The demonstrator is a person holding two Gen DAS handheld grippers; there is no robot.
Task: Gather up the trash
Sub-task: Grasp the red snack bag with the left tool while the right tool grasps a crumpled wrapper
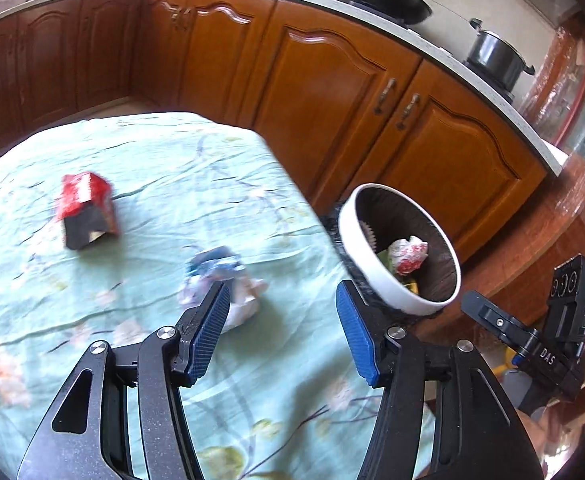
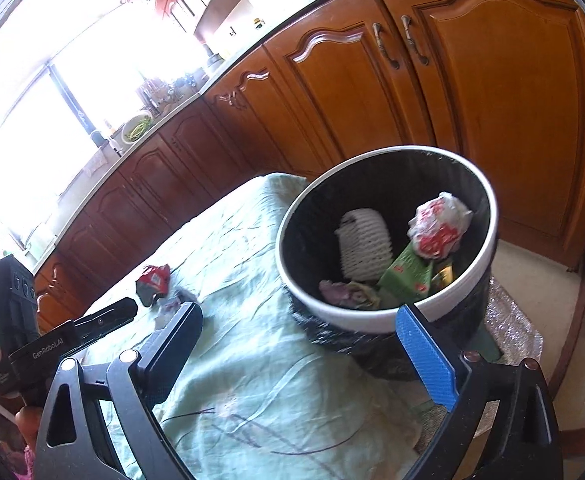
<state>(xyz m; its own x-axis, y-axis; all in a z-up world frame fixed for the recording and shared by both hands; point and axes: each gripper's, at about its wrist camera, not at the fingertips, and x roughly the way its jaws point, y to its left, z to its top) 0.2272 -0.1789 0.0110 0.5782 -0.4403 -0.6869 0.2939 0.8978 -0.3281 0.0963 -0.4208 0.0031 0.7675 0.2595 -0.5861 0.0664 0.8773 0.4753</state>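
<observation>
A crushed red carton lies on the pale green floral tablecloth. Nearer me is a crumpled blue-and-white wrapper, partly behind one blue pad of my left gripper, which is open with nothing between its fingers. At the table's right edge stands a white-rimmed bin with a black liner. My right gripper hovers open and empty just in front of the bin. Inside the bin lie a white foam net, a crumpled white-and-red bag and a green carton. The red carton shows far left.
Brown wooden kitchen cabinets run behind the table and the bin under a pale worktop with a pan and a pot. The other gripper's body shows at the left of the right wrist view. A bright window is behind it.
</observation>
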